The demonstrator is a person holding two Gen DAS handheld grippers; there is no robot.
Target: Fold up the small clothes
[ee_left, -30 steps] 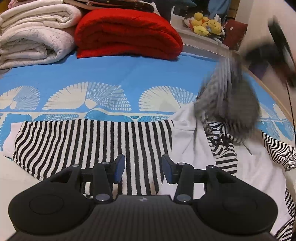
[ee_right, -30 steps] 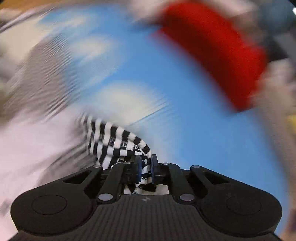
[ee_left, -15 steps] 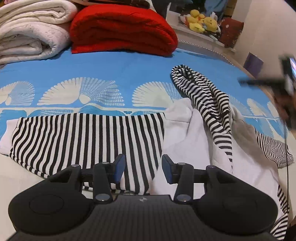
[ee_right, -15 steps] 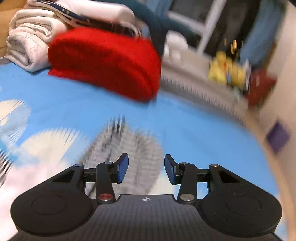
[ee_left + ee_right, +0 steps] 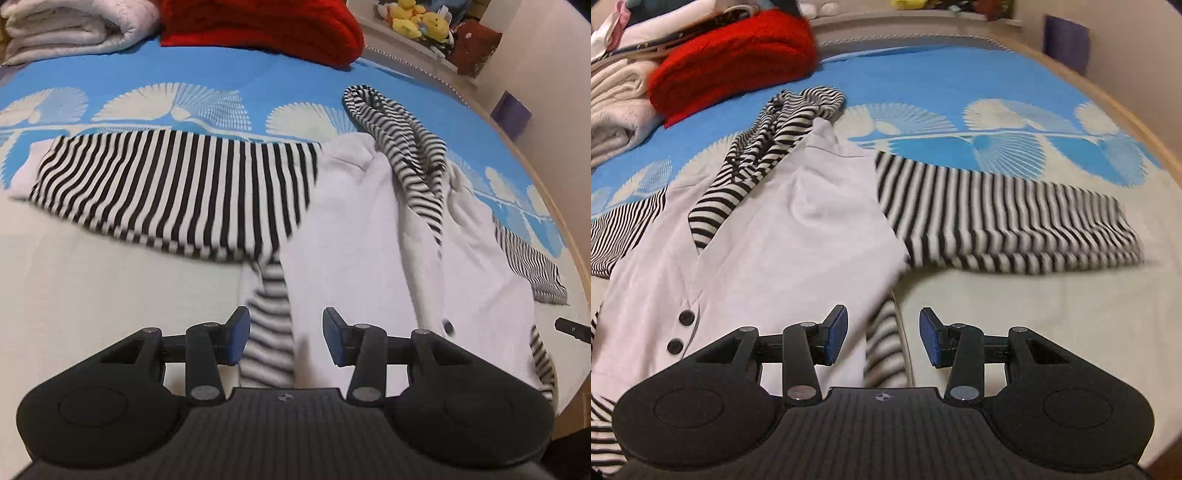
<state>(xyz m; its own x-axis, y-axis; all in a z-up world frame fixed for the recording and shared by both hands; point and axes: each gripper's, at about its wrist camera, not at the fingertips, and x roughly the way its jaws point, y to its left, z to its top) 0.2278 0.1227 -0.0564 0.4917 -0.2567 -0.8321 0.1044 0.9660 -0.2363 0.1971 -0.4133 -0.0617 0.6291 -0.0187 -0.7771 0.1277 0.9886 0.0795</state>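
Left gripper [image 5: 284, 341]: jaws apart, nothing clamped, hovering over the striped hem strip and white front panel near the bed's near edge. The garment [image 5: 362, 236] is a white cardigan with black-and-white striped sleeves, spread across the bed [image 5: 110, 295]. Its left striped sleeve [image 5: 173, 195] lies flat toward the bed's left side; the striped hood [image 5: 402, 147] is bunched at the middle, pointing to the far edge where a red blanket [image 5: 266, 29] is stacked.

Right gripper [image 5: 882, 338]: jaws have just been opening and stand apart, nothing between the pads; same hem below them, buttons [image 5: 681, 330] to one side.

Risks as we see them:
- Both grippers look aimed at the same hem, so we could collide or pinch only one layer, dragging the panel askew.
- The hood is still crumpled, so folding over it would probably leave a lump.
- The far sleeve [image 5: 532, 273] sits close to the bed's right edge and may slide off when we pull.
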